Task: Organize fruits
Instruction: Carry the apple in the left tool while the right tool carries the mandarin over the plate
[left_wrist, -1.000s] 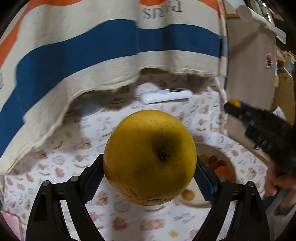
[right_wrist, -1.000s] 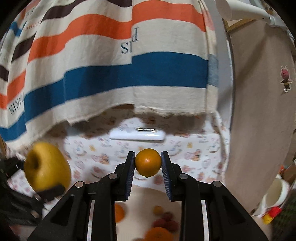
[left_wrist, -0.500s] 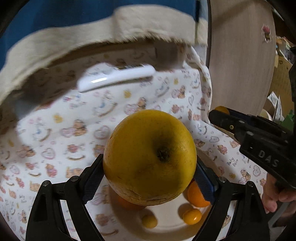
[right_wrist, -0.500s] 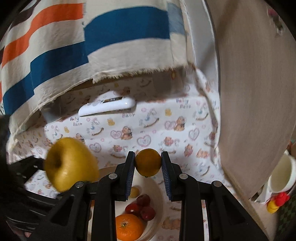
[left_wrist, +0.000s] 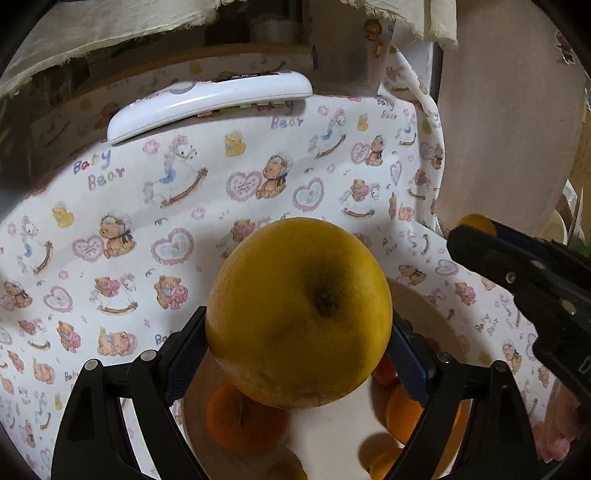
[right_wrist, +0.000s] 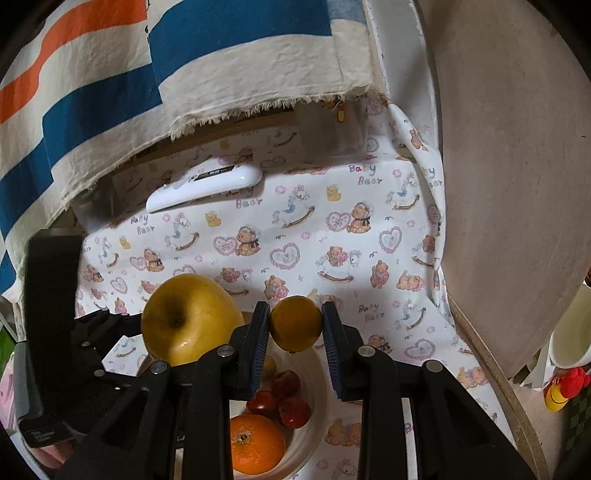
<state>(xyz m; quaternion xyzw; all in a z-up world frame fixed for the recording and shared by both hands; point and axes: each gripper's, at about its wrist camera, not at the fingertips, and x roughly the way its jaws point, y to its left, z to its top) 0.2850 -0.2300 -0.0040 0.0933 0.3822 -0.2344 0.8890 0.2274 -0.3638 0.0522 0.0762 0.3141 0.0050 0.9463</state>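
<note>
Fruit fills both grippers. The left gripper (left_wrist: 297, 350) pinches a big yellow apple (left_wrist: 298, 312) between its two fingers, one on each side. The apple hangs over a white bowl (left_wrist: 424, 306), and its dark stem dip faces the camera. In the bowl, under the apple, lie an orange (left_wrist: 245, 421) and some smaller orange fruits, partly hidden.

The right gripper (right_wrist: 295, 328) squeezes a small orange fruit (right_wrist: 295, 324) between its blue pads (right_wrist: 258, 332). This fruit hangs over the far edge of the same bowl (right_wrist: 317, 373). The right camera shows an orange (right_wrist: 256, 448) and a few small red fruits (right_wrist: 284, 397) in the bowl. The yellow apple (right_wrist: 190, 319) is just to the left of the small fruit there.

The bowl sits on a tablecloth (left_wrist: 184, 206) with teddy bears and hearts. A white remote (left_wrist: 207, 105) lies at the far end of the cloth. A striped cloth (right_wrist: 110, 85) hangs above it.
</note>
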